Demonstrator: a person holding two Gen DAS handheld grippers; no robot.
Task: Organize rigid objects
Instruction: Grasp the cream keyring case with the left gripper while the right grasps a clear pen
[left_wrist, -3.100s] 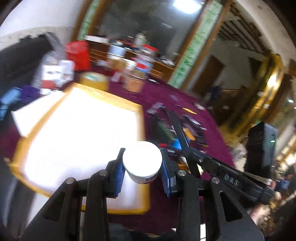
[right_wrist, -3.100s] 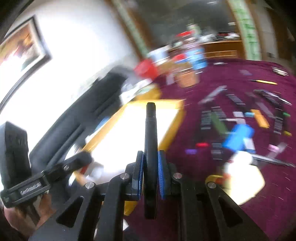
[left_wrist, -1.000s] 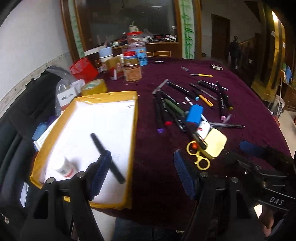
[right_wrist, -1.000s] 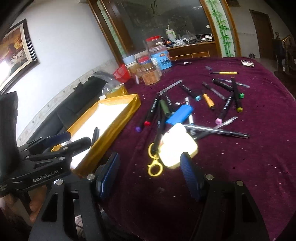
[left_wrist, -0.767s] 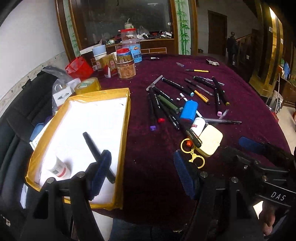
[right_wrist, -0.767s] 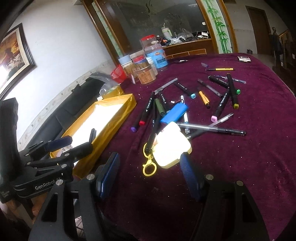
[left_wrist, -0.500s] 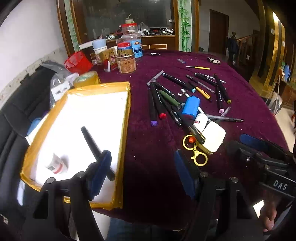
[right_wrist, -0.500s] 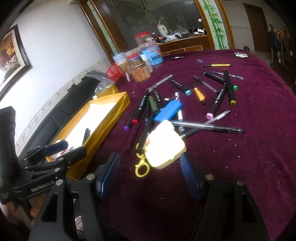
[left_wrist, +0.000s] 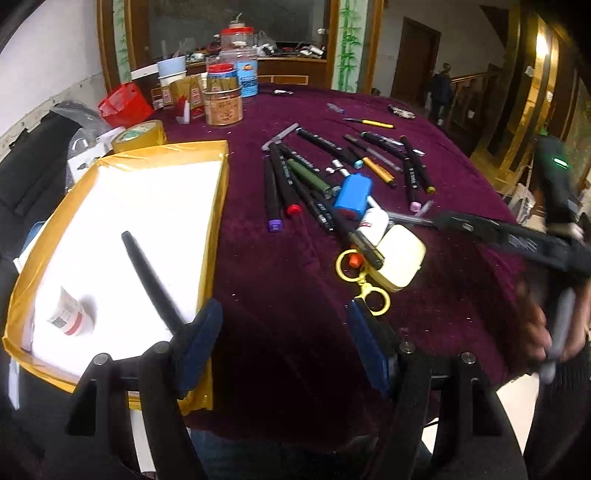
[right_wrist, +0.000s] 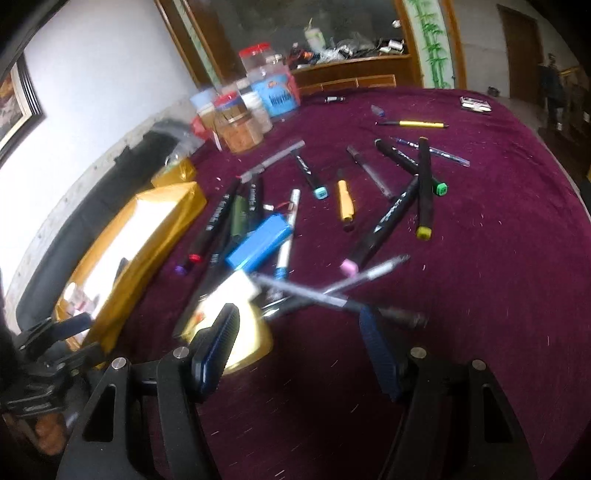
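The right gripper (right_wrist: 299, 350) is hanging with its jaws wide open and empty, right over a grey pen (right_wrist: 332, 299) that is lying sideways across them on the desk (right_wrist: 480, 258). The left gripper (left_wrist: 284, 343) is also open and empty, sitting near the yellow tray (left_wrist: 218, 206), farther from the pen.

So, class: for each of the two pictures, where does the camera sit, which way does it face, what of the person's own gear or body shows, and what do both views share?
Left wrist view: sits on the left gripper, angled down over the yellow tray and maroon table; its open fingers show, plus the right gripper and a hand.
Right wrist view: sits on the right gripper, looking down at the scattered pens; its open fingers and the left gripper show.
Shared: tray, blue box, cream case, markers.
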